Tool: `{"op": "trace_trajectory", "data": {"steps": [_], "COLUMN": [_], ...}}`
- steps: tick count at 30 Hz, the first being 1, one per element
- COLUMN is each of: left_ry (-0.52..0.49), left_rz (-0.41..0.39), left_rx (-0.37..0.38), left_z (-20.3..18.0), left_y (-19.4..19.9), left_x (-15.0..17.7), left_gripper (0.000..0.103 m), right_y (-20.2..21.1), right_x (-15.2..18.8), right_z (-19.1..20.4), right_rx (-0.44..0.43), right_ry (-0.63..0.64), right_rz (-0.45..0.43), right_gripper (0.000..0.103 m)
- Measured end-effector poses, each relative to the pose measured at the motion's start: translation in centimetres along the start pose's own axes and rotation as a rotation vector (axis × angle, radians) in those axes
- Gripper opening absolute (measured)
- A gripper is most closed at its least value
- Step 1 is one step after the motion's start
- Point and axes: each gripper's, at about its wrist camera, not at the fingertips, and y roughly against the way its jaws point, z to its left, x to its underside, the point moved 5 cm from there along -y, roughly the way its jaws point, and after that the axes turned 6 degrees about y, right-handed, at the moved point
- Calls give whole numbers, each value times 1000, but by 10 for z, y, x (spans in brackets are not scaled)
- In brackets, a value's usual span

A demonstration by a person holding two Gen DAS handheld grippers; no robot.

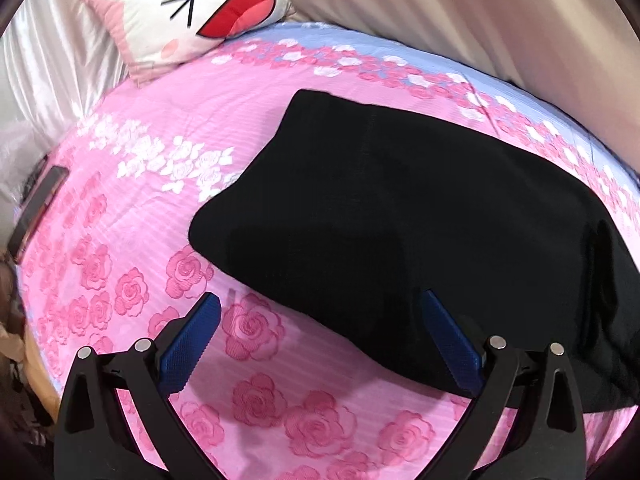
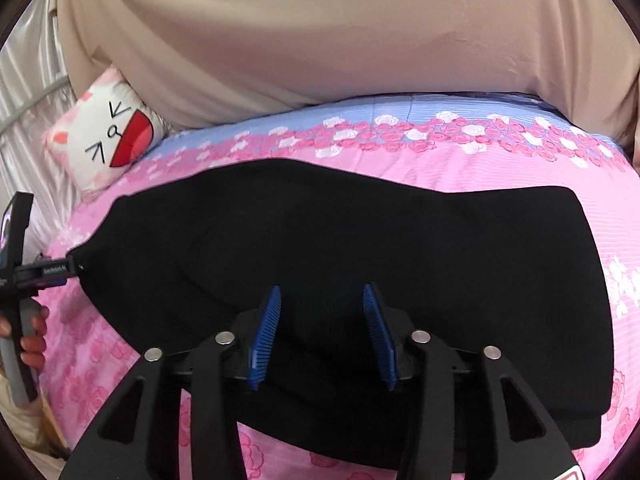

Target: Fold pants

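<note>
Black pants point(image 2: 360, 248) lying folded flat on bed point(image 2: 500, 168) with pink rose sheet. Left gripper point(image 1: 320, 308): jaws spread wide, empty, at near edge of pants, one blue pad over cloth, other over sheet. Right gripper point(image 2: 320, 300): jaws spread, empty, above pants. Cat-face pillow point(image 1: 192, 12) at far corner of bed.

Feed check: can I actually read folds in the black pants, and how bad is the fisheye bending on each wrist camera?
Left wrist: pants read as near-flat black, only faint creases; bed sheet bows strongly, its left edge blurred. Right wrist: pants equally featureless; curtain and bed edge curve hard, corners vignetted.
</note>
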Motion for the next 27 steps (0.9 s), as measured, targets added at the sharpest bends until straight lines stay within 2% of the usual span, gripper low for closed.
{"op": "trace_trajectory", "data": {"steps": [3, 10, 11, 12, 13, 14, 15, 18, 22, 24, 27], "left_ry": [75, 145, 133, 125, 111, 110, 117, 83, -43, -102, -215], "left_rz": [43, -48, -55, -65, -71, -67, -62, -120, -280, -344, -405], "left_rx": [120, 245, 244, 233, 212, 222, 242, 236, 244, 270, 352], "left_z": [7, 0, -2, -4, -6, -7, -6, -15, -53, -73, -119], "left_y": [-14, -25, -25, -25, -25, -26, -24, -2, 58, 88, 132], "left_x": [-6, -33, -35, -36, -37, -38, -39, -44, -48, -48, -39], "left_gripper": [98, 96, 83, 54, 39, 25, 21, 19, 19, 19, 19], "right_y": [3, 0, 1, 1, 0, 0, 0, 0, 3, 5, 11], "right_x": [0, 2, 2, 2, 2, 2, 2, 2, 2, 2, 3], "right_z": [-3, -16, -18, -19, -20, -21, -21, -23, -31, -35, -44], "right_rx": [0, 3, -2, -4, -12, -19, -24, -43, -74, -86, -103], "right_ry": [-24, -103, -119, -128, -137, -145, -152, -170, -221, -252, -308], "right_rz": [-19, -17, -24, -25, -25, -26, -28, -35, -62, -79, -116], "right_gripper": [48, 56, 58, 59, 60, 61, 62, 64, 64, 64, 64]}}
